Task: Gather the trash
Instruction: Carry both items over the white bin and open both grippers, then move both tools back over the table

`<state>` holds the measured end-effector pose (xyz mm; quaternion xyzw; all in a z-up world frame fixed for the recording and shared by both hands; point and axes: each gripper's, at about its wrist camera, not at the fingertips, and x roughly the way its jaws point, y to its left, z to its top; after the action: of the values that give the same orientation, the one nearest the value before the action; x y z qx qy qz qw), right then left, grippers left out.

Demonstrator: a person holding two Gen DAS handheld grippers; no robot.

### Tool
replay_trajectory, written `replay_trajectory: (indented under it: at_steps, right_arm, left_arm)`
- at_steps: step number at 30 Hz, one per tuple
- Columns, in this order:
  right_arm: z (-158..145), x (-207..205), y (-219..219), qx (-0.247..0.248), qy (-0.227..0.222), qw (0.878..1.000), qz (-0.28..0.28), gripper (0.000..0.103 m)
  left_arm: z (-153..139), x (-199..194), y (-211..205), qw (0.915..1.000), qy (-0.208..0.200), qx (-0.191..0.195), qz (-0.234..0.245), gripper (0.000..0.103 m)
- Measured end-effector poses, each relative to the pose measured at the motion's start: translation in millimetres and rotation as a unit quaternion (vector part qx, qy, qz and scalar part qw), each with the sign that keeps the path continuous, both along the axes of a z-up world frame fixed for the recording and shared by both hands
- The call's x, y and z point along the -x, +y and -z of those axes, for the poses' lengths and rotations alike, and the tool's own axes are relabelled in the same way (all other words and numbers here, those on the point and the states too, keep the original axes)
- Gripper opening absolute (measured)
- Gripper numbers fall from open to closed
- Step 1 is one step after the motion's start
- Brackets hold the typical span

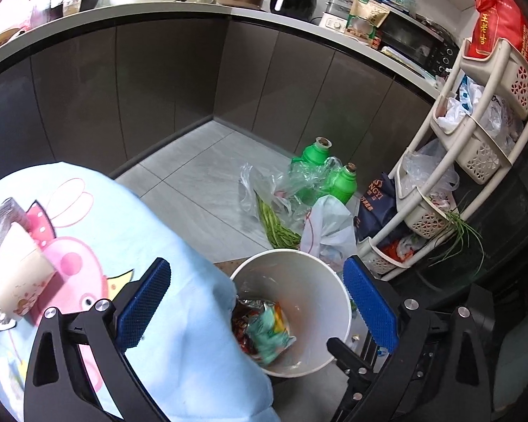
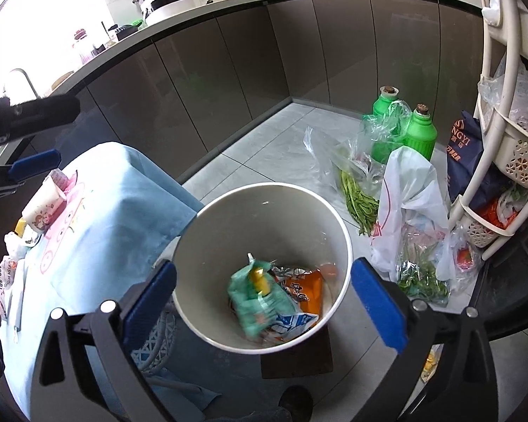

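Note:
A white round bin [image 2: 320, 211] stands on the floor beside a table with a light blue cartoon cloth [image 2: 116, 211]. It holds snack wrappers [image 2: 271, 302], teal, orange and blue; they also show in the left wrist view [image 1: 264, 330]. My right gripper [image 2: 264, 302] is open and empty above the bin [image 1: 327, 274]. My left gripper [image 1: 257, 302] is open and empty over the table edge and the bin's left rim. A paper cup [image 1: 17, 277] lies on the cloth; it also shows in the right wrist view [image 2: 44, 204]. More wrappers [image 2: 8, 270] lie at the table's left.
Two green bottles [image 2: 419, 133] and plastic bags with greens [image 2: 359, 200] sit on the tiled floor past the bin. A white bag [image 2: 412, 211] leans by a cream basket rack [image 1: 475, 151]. Dark cabinets and a cluttered counter [image 1: 228, 10] curve behind.

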<state>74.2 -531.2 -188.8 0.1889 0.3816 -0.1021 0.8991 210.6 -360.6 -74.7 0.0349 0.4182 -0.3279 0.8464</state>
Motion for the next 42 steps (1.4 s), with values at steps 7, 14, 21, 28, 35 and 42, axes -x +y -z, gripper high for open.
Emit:
replay_trajectory:
  at_steps: [7, 14, 21, 28, 35, 42]
  right_arm:
    - [-35.2, 10.6, 18.6, 0.009, -0.022, 1.0, -0.019, 0.1]
    - [-82.0, 24.1, 54.1, 0.032, -0.044, 0.997, -0.046, 0.1]
    - [-117.5, 37.0, 100.1, 0.053, -0.058, 0.994, -0.079, 0.1]
    - [-137.4, 40.1, 149.4, 0.064, -0.06, 0.989, -0.118, 0.1]
    - [-143.4, 31.8, 198.9, 0.067, -0.051, 0.982, -0.166, 0.1]
    - [-136.2, 17.2, 245.2, 0.074, -0.031, 0.975, -0.209, 0.1]
  left_arm:
    - [-24.4, 19.0, 31.4, 0.9997, -0.008, -0.017, -0.018, 0.095]
    - [-55.7, 51.5, 89.6, 0.998, -0.032, -0.017, -0.052, 0.095]
    - [-79.0, 85.9, 156.4, 0.9935, -0.06, -0.011, -0.096, 0.095]
    - [-81.1, 111.1, 218.4, 0.987, -0.072, -0.019, -0.142, 0.095]
    - [-73.1, 120.2, 281.9, 0.977, -0.073, -0.031, -0.198, 0.095]
    - [-63.4, 126.2, 339.7, 0.9684, -0.064, -0.02, -0.24, 0.095]
